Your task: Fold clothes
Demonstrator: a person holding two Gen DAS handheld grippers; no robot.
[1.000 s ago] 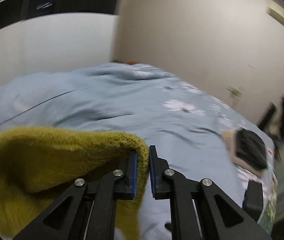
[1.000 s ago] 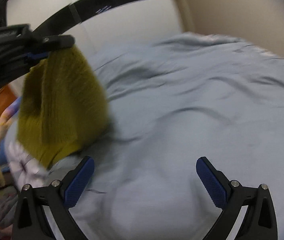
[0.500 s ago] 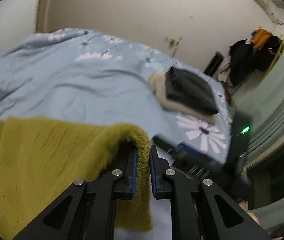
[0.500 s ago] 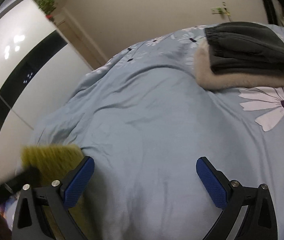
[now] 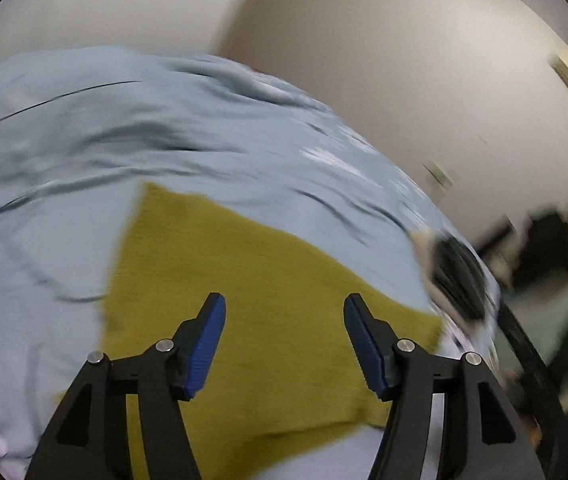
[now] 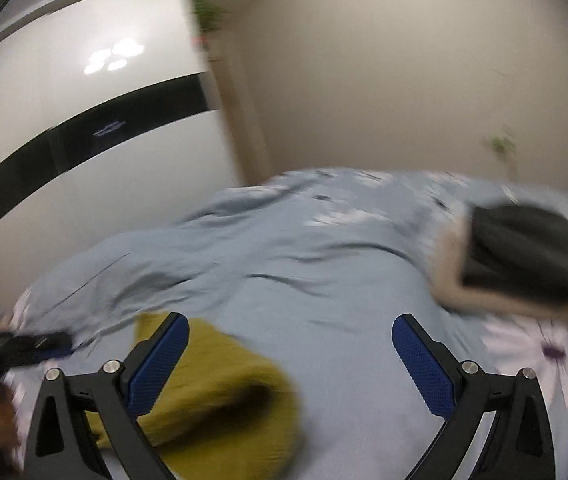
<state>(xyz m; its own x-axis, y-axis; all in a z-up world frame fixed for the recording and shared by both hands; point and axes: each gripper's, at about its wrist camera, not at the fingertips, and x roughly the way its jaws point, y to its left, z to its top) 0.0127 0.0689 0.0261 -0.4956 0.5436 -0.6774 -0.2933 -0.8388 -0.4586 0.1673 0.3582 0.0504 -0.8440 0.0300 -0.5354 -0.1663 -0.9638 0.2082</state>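
A mustard-yellow knit garment [image 5: 252,280] lies folded flat on the light blue bedcover [image 5: 84,152]. My left gripper [image 5: 284,344] is open and empty just above the garment's near part. In the right wrist view the same garment [image 6: 220,396] lies at the lower left. My right gripper [image 6: 290,360] is open and empty above the bedcover [image 6: 304,272], its left finger over the garment's edge. The left gripper shows blurred at the left edge of that view [image 6: 12,350].
A pile of folded clothes, a dark grey piece [image 6: 524,252] on a beige one [image 6: 448,280], sits at the right of the bed; it also shows in the left wrist view [image 5: 456,276]. Walls and a white wardrobe [image 6: 84,120] stand behind the bed. Both views are motion-blurred.
My left gripper has opened and let go of the yellow garment, which now lies flat on the bed. Both grippers have swung across the bed; the right stayed open.
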